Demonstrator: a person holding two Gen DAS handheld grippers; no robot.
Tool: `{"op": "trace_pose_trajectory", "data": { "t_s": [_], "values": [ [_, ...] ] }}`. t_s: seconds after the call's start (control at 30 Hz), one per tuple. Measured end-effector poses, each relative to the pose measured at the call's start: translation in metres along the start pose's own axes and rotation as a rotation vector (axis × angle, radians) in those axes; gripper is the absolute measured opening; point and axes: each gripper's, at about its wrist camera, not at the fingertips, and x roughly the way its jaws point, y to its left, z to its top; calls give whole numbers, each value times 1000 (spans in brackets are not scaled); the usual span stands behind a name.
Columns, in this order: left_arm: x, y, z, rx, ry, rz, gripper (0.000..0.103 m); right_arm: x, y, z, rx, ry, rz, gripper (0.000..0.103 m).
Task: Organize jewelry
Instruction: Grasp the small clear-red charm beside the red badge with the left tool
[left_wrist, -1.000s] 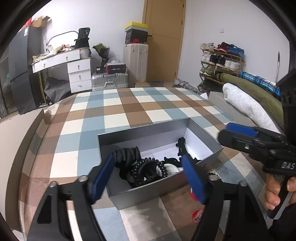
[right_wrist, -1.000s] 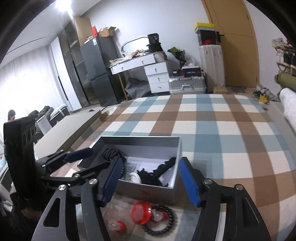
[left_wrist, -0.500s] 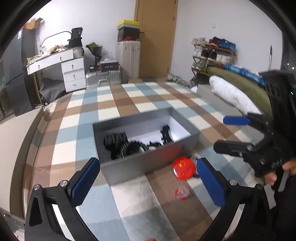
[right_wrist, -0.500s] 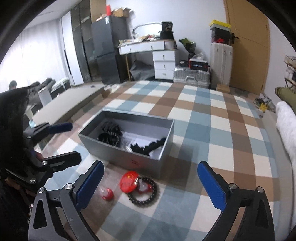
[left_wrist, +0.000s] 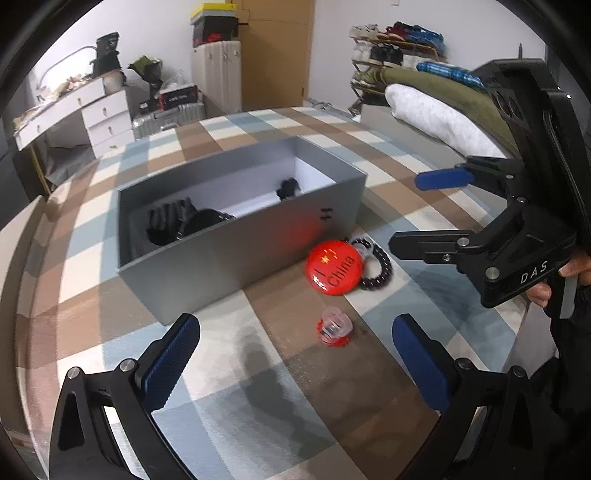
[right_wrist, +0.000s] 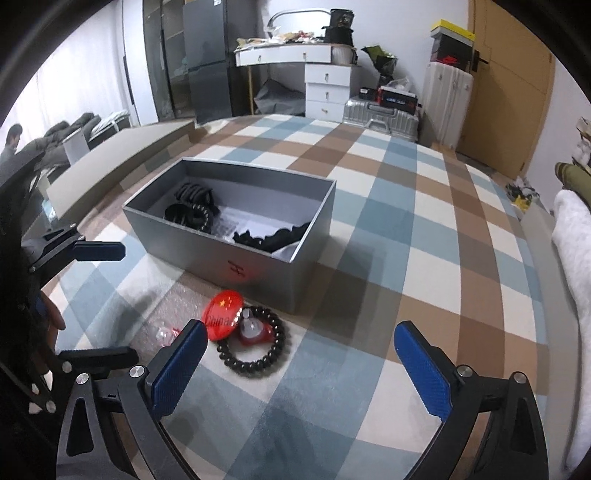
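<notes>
An open grey box (left_wrist: 236, 254) (right_wrist: 258, 266) sits on the checkered cloth and holds black hair ties and clips (left_wrist: 184, 221) (right_wrist: 192, 214). In front of it lie a red "China" badge (left_wrist: 334, 267) (right_wrist: 223, 314), a black bead bracelet (left_wrist: 380, 266) (right_wrist: 255, 354) and two small red-and-clear pieces (left_wrist: 332, 328) (right_wrist: 253, 330). My left gripper (left_wrist: 295, 354) is open and empty, low over the cloth near the small piece. My right gripper (right_wrist: 295, 362) is open and empty just this side of the bracelet; it also shows in the left wrist view (left_wrist: 424, 206).
The checkered cloth (right_wrist: 406, 221) covers a wide surface. A rolled white and green bedding pile (left_wrist: 436, 110) lies along the right side. A flat beige board (right_wrist: 110, 162) lies to the left. A desk, suitcases and a shoe rack stand beyond the far edge.
Both grippers have pulled back from the box toward me and opened wide. The badge, bracelet and small red pieces in front of the box are now in plain view.
</notes>
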Motion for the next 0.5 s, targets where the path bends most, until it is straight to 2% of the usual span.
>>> {"op": "trace_pose_trajectory", "data": {
  "t_s": [0.17,0.3,0.37,0.5],
  "values": [
    [5,-4,-2,17,26,-35,71,5,4,-2,-25,26,-2,102],
    [13,-10,-5,35,52,-54,55,10,3,-4,-31,46,-12,102],
    [14,-12,-6,42,58,-62,37,10,2,-5,-28,46,-12,102],
    [15,-11,-6,38,53,-75,13,11,0,-5,-24,52,-9,102]
  ]
}}
